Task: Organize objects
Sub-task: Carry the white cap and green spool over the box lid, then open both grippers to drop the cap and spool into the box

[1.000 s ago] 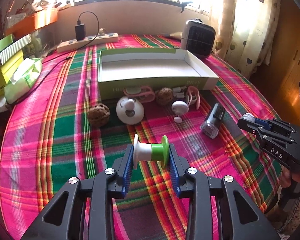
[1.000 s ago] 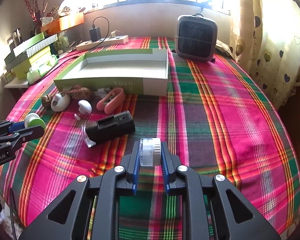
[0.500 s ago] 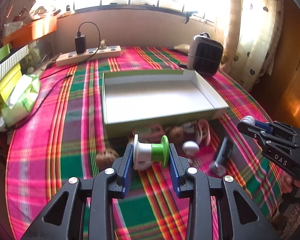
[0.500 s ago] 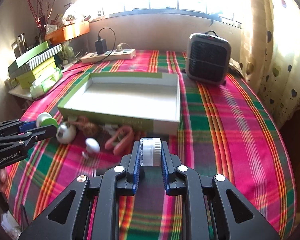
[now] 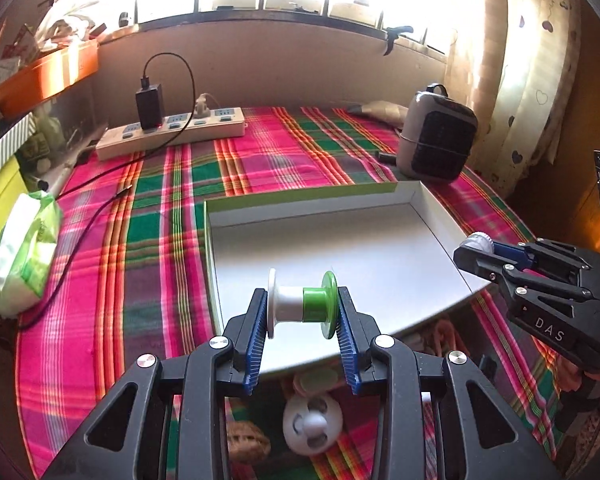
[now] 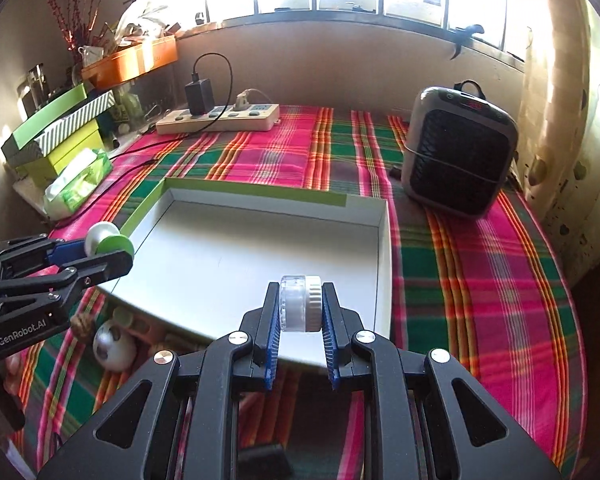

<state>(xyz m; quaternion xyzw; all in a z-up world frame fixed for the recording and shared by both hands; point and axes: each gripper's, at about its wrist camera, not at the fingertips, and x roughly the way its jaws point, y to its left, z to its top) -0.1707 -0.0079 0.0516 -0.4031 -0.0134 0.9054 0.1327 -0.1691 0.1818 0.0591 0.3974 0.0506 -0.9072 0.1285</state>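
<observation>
We are holding a white-and-green spool (image 5: 302,303) endwise in the left gripper (image 5: 303,334), its pads pressing on both flanges, above the near edge of the tray (image 5: 339,240). The right gripper (image 6: 300,330) is clamping a small clear-and-white jar (image 6: 300,303) over the tray's near right corner. We are reading "DAS" on the right gripper's side and "GenRobot.AI" on the left's.

Black grippers (image 5: 301,316), ribbed blue pads (image 5: 256,344)
</observation>
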